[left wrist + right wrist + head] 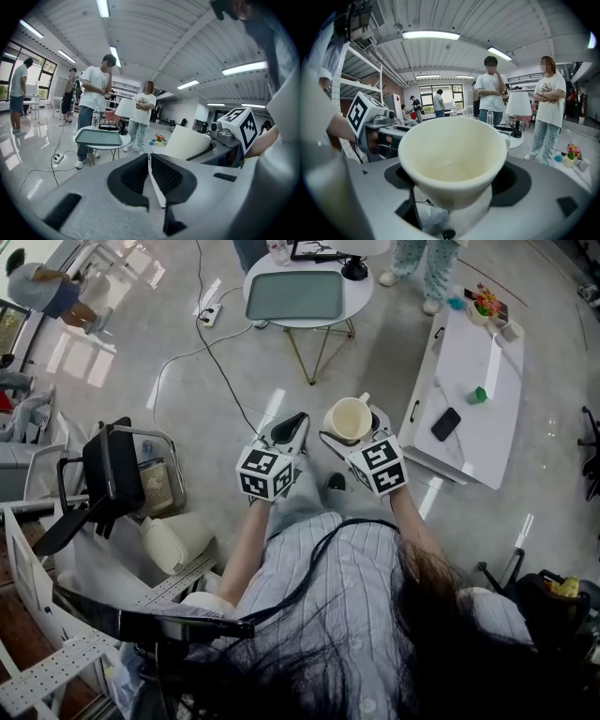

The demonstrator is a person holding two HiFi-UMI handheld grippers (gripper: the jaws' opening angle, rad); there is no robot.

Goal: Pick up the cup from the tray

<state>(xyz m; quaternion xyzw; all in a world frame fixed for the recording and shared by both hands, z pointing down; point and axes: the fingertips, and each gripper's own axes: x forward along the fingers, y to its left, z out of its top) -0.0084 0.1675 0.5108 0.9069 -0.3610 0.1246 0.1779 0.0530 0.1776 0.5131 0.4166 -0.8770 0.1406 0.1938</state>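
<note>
A cream cup (349,418) is held in my right gripper (352,430), well away from the grey tray (295,294) on the round white table (356,298). In the right gripper view the cup (452,157) fills the middle, upright and empty, with both jaws clamped on its sides. My left gripper (289,430) sits beside it, jaws together and holding nothing. In the left gripper view its jaws (149,174) are pressed shut, the cup (186,143) shows to the right, and the tray (97,136) lies bare far ahead.
Two people stand behind the round table (115,140). A water bottle (95,117) and a dark object rest on it. A long white table (473,395) with a phone (445,424) and small items stands at right. Cables (202,343) trail on the floor. A chair (112,474) stands at left.
</note>
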